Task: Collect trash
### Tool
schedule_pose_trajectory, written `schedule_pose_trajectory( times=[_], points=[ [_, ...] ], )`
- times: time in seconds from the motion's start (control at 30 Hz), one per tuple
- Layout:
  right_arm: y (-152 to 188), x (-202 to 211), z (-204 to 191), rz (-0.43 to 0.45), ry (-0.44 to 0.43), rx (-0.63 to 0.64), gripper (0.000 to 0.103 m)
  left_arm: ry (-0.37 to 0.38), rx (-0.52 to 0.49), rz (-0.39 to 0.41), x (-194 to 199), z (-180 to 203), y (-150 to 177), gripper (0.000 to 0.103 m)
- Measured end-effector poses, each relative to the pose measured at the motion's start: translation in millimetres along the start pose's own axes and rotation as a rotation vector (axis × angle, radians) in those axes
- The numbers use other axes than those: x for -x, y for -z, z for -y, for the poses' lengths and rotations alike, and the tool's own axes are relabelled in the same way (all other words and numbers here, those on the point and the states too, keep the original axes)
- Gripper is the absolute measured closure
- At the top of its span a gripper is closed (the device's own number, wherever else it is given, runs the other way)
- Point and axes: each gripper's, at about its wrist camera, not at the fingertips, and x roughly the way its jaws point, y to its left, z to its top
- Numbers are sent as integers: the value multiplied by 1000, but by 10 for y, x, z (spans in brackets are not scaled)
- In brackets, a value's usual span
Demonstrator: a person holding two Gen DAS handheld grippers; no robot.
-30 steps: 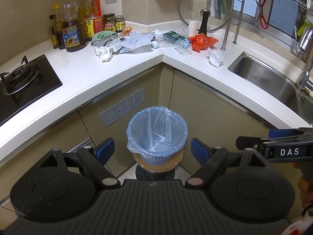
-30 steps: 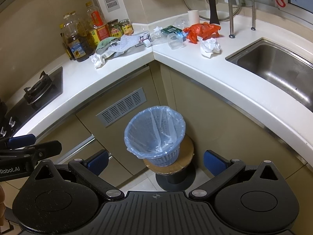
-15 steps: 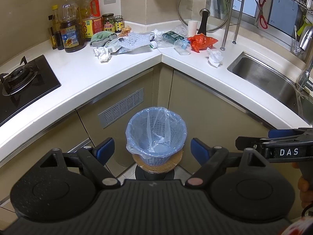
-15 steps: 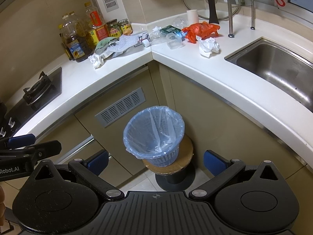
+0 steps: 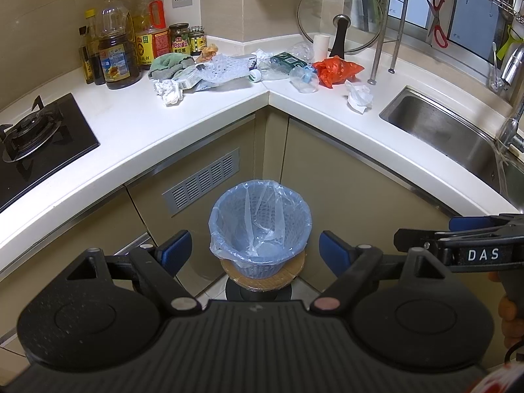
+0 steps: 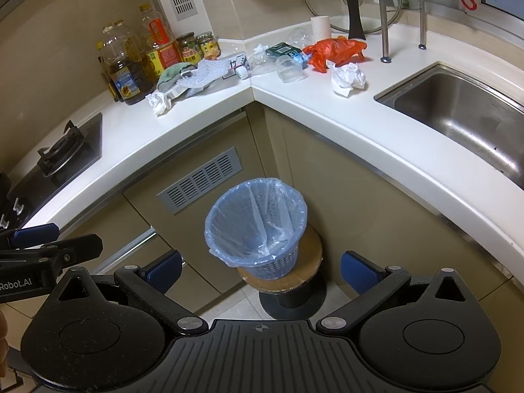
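Trash is strewn across the corner of the white counter: a crumpled white tissue [image 5: 168,91] [image 6: 159,103] at left, bubble wrap [image 5: 222,70] [image 6: 209,72], a clear plastic cup [image 5: 304,79] [image 6: 288,68], a red plastic bag [image 5: 335,69] [image 6: 334,50] and a second paper wad [image 5: 359,97] [image 6: 347,77] near the sink. A blue-lined bin [image 5: 260,226] [image 6: 257,226] stands on a round stool below the corner. My left gripper [image 5: 255,250] and right gripper [image 6: 260,267] both hang open and empty above the bin, well short of the counter.
Oil bottles and jars [image 5: 114,55] line the back wall at left. A gas hob [image 5: 29,134] is far left, a steel sink [image 5: 452,131] [image 6: 465,111] at right. A glass lid [image 5: 339,21] and a rack post [image 5: 380,32] stand behind the trash.
Both views have shifted only slightly; the scene has drifted a little left. Neither gripper has opened, shut or picked up anything.
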Motion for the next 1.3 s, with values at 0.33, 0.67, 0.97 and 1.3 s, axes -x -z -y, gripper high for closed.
schedule_pose_trajectory(
  times=[0.33, 0.67, 0.97, 1.3],
  points=[
    [8, 5, -1, 0, -1, 2, 0, -1, 0, 0, 3, 1, 4, 19],
    [-1, -8, 9, 0, -2, 5, 0, -2, 2, 0, -12, 16, -11, 19],
    [-1, -11, 0, 0, 0, 4, 0, -1, 2, 0, -22, 12, -10, 19],
    [-6, -32, 16, -3, 0, 2, 0, -3, 8, -9, -86, -5, -26, 19]
  ],
)
